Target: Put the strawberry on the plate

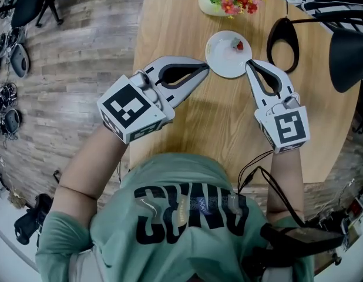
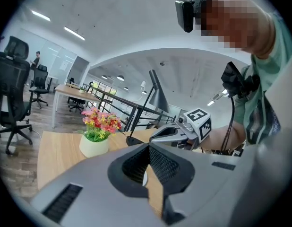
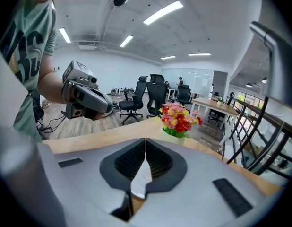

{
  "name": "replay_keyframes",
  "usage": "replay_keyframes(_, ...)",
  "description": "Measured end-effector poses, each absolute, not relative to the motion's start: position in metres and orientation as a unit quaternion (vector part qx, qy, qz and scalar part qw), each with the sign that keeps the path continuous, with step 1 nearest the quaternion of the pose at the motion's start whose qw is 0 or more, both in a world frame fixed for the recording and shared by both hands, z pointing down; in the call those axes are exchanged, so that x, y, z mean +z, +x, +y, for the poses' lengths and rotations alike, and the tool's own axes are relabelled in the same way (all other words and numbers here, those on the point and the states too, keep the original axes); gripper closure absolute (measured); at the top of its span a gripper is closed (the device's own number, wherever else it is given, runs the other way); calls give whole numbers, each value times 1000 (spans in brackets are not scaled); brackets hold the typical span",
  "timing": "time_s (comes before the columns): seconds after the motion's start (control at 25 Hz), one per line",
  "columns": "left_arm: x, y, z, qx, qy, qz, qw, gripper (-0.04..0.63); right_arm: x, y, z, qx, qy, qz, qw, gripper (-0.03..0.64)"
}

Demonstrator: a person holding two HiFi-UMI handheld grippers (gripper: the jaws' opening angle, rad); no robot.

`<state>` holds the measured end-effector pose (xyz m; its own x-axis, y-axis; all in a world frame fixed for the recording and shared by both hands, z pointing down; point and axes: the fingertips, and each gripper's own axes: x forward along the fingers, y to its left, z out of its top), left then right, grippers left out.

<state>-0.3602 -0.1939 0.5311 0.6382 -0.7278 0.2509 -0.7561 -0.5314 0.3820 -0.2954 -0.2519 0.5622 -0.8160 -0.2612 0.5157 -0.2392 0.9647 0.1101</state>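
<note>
You are holding the left gripper point(image 1: 205, 69) and right gripper point(image 1: 248, 64) pressed together, both empty. The strawberry point(image 1: 238, 45) is sitting on the plate point(image 1: 219, 59) just beyond the 2 tips. Placement is looking done; only backing clear is remaining.

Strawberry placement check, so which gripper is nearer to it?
Right. The right gripper is just short of the strawberry at the plate rim; the left gripper lies farther left.
</note>
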Motion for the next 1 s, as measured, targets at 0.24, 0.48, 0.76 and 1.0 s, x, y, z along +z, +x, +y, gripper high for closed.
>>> replay_keyframes(0.24, 500, -375, -146, 21, 865, -451, 217, 603, 534, -295, -220, -27, 129, -954, 271, 611)
replay_keyframes(0.48, 469, -395, -95, 11, 858, -474, 199, 603, 502, -301, -190, -31, 126, -956, 264, 611)
replay_keyframes(0.76, 436, -441, -22, -5, 852, -492, 181, 603, 460, -327, -144, -8, 111, -966, 235, 611)
replay_keyframes(1.0, 421, -486, 36, 3, 854, -491, 170, 603, 424, -357, -99, -16, 122, -969, 214, 611)
